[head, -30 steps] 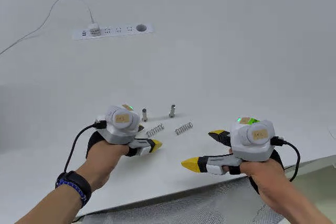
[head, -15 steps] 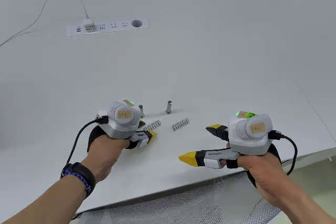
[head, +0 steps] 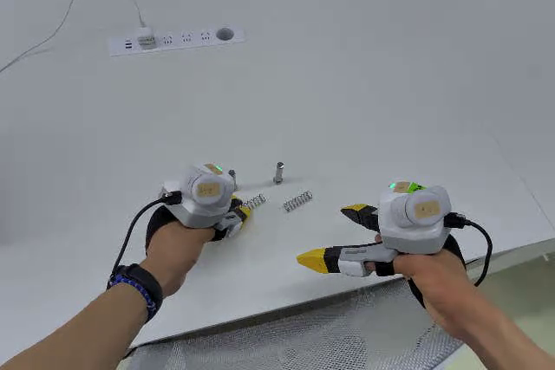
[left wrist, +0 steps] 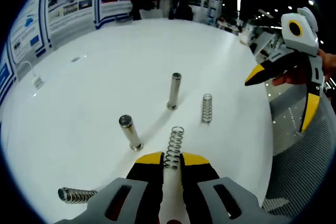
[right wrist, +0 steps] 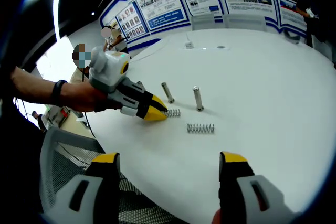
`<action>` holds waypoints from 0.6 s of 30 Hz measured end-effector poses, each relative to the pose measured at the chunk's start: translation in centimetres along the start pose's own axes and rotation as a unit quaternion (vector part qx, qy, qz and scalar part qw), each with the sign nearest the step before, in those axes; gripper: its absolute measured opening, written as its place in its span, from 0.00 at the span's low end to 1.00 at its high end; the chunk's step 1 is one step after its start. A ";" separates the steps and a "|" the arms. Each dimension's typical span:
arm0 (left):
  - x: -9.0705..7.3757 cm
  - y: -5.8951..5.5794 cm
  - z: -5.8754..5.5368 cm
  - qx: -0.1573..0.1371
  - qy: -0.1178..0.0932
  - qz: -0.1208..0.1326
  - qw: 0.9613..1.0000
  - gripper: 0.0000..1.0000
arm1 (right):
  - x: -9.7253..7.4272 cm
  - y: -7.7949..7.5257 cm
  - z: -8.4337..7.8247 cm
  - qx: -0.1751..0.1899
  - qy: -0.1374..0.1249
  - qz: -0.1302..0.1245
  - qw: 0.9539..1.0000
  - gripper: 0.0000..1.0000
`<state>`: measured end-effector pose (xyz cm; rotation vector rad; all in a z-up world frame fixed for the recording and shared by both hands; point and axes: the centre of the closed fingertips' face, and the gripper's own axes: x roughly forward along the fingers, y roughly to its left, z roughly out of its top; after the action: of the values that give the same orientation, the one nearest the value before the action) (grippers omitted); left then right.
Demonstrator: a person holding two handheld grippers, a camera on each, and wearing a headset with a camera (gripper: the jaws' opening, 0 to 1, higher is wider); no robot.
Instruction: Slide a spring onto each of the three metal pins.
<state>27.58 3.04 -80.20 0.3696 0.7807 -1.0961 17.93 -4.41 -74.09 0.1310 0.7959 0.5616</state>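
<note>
On the white workbench (head: 390,110), the left gripper (head: 238,212), grey with yellow-tipped black jaws, has its jaws drawn in close on the near end of a small silver coil spring (left wrist: 174,142). The rest of that spring sticks out ahead of the tips, low over the tabletop. Just beyond it two short silver metal pins stand upright, the nearer pin (left wrist: 129,131) to the left and the farther pin (left wrist: 175,91) a little behind. A second loose coil spring (head: 297,201) lies flat beside the farther pin and touches neither. In the left gripper view a third pin (left wrist: 73,195) lies on its side near the jaws, with coils around it. The matching right gripper (head: 334,233) hovers well apart at the table's near edge, jaws spread wide and empty. A white power strip (head: 173,39) lies at the far side.
</note>
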 end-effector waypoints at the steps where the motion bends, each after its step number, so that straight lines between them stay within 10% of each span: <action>1: 0.0 0.0 0.0 -0.005 -0.002 -0.001 1.000 0.12 | 0.0 0.0 0.0 0.000 0.001 0.000 1.000 0.79; 4: -0.1 0.1 0.0 -0.064 -0.016 -0.008 0.998 0.11 | 0.2 0.2 -0.2 -0.002 0.004 0.004 1.000 0.78; 18: -2.4 -0.2 -1.6 -0.081 -0.012 -0.013 0.997 0.11 | 0.3 0.5 -0.1 0.008 -0.002 0.009 1.000 0.76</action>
<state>26.26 5.47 -79.54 0.2088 0.8490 -1.0510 17.85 -3.79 -74.19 0.1543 0.7962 0.5729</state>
